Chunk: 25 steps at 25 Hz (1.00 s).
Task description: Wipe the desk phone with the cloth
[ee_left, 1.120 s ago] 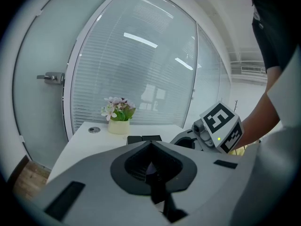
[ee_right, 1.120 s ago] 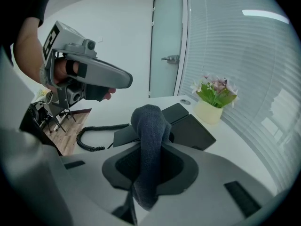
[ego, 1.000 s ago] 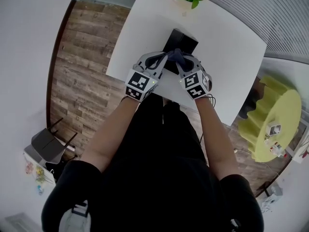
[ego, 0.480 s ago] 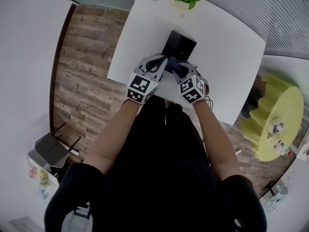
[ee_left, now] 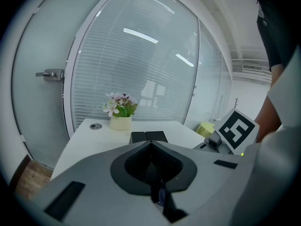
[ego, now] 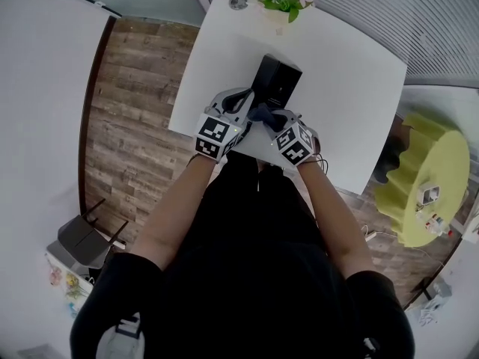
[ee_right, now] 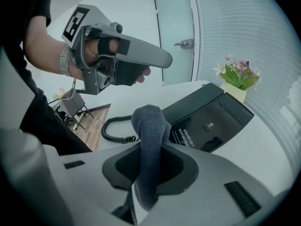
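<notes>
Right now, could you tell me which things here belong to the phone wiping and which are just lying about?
For the job: phone; cloth, clamped in the right gripper.

Lying about: flowers; round cap in the desk top; yellow table; chair on the floor.
</notes>
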{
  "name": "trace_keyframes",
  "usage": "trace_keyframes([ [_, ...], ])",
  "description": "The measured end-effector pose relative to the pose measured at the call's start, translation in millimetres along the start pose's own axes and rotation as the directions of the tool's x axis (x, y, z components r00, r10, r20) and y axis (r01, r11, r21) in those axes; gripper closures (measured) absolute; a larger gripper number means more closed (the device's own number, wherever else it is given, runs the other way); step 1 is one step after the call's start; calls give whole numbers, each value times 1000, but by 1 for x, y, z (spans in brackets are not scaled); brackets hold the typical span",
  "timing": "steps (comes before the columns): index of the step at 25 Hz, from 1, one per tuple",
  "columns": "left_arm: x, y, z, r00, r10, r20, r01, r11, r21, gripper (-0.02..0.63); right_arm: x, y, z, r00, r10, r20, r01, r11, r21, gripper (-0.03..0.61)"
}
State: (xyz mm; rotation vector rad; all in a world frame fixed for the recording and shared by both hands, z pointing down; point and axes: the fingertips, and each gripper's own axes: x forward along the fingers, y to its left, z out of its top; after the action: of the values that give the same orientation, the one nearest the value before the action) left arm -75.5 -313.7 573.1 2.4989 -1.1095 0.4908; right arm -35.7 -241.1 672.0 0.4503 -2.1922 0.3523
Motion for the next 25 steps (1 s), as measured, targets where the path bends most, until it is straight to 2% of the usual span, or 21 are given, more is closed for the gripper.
trace_keyframes([
  [3, 4, 4, 2, 1000, -5, -6, 5, 1000, -4, 604, -4, 3, -2, 999, 34, -13, -34, 999, 30, 491],
  [5, 8, 7, 7, 1000, -13, -2, 13, 1000, -6, 604, -12, -2, 3, 1000, 26, -9, -26, 998, 51, 491],
  [10, 16, 18, 28, 999, -30, 25, 30, 1000, 3, 604, -40, -40, 39, 995, -88, 54, 85, 994, 61, 491],
  [17, 23, 36, 53, 997, -50, 52, 50, 999, 6, 604, -53, -104, 90, 956, -279, 90, 279, 960, 14, 489],
  [21, 26, 47, 57, 997, -60, 52, 60, 998, 6, 604, -37, -125, 101, 941, -332, 66, 334, 942, -23, 489],
  [25, 26, 54, 51, 997, -68, 44, 68, 998, -10, 604, -18, -128, 98, 937, -350, 24, 351, 935, -62, 489],
])
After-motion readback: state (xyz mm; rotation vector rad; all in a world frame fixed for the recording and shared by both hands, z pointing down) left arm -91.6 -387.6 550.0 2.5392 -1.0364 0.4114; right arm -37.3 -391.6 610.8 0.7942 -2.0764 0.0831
